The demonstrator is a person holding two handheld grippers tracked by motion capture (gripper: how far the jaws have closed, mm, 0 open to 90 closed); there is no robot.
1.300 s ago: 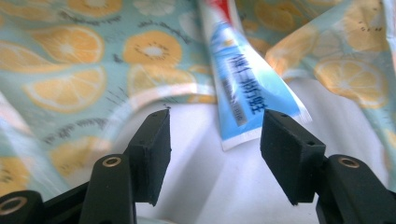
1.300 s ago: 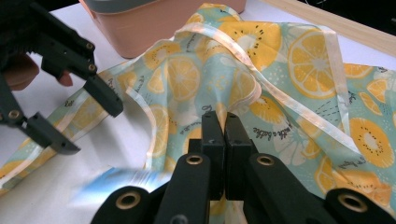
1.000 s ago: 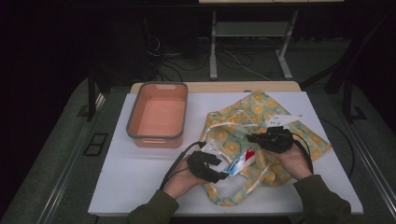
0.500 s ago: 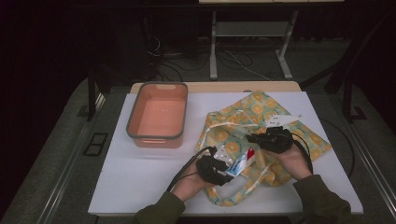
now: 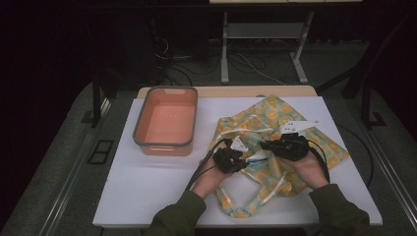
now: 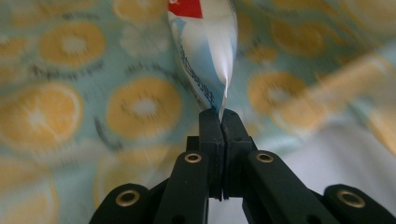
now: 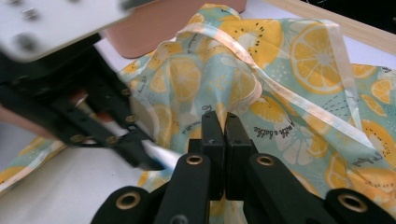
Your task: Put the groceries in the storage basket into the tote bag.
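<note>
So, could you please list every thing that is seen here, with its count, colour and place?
Tote bag: one, pale blue-green cloth with orange-slice print and cream straps, lying crumpled on the right half of the board.
Tube: one, white with a red patch and small print, above the bag; its flat end is pinched in the left tool.
Bin: one, salmon pink with a grey rim, left of the bag, nothing inside.
Board: one, white, covering the table top.
Table: one, light wood edge at the far side.
Left tool: one, black, shut on the tube.
Right tool: one, black, shut on a fold of the bag.
Sleeves: two, olive green, at the bottom edge.
</note>
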